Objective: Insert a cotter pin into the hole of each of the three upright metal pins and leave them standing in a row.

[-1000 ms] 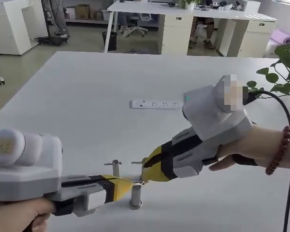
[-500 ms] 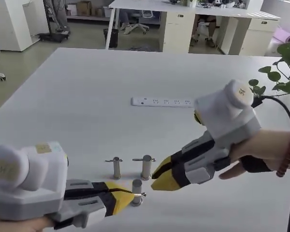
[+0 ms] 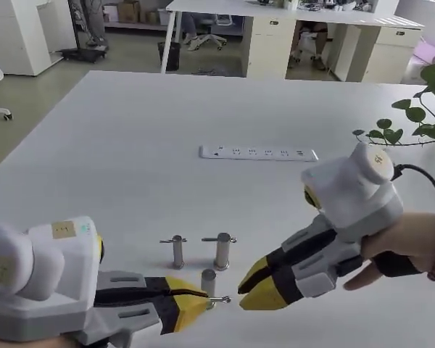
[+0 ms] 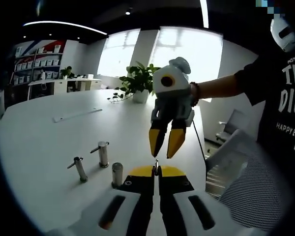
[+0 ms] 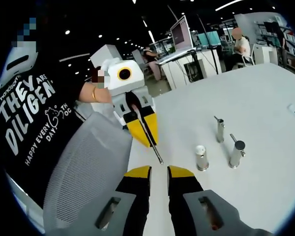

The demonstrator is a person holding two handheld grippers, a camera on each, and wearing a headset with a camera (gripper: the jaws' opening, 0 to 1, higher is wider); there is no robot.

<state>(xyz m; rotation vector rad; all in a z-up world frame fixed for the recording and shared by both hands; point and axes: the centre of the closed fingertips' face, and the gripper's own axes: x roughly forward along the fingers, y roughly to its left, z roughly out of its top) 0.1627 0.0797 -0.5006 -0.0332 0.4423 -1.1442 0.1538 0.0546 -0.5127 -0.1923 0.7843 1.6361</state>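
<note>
The left tool point(image 3: 200, 301) is shut tight on a cotter pin point(image 3: 219, 299), gripping it by one end so the thin free end sticks out past the yellow tips. The right tool point(image 3: 245, 296) faces it tip to tip, just beside the free end. Its jaws are slightly apart with nothing between them, and the right gripper view shows a clear gap there. Three metal pins stand upright on the white desk point(image 3: 130, 145), close to both tools. The two back pins point(image 3: 177, 251) stand side by side, and each has a cotter pin through the hole near its top, showing as a short crossbar. The front pin point(image 3: 208, 278) stands nearer the person, between those two and a little forward, so the three form a triangle rather than a line. Its top is bare. The held cotter pin lies just beside the front pin's lower part; I cannot tell whether they touch. Further back on the desk lies a white power strip point(image 3: 259, 153), and a leafy plant point(image 3: 420, 109) reaches in from the right edge.
</note>
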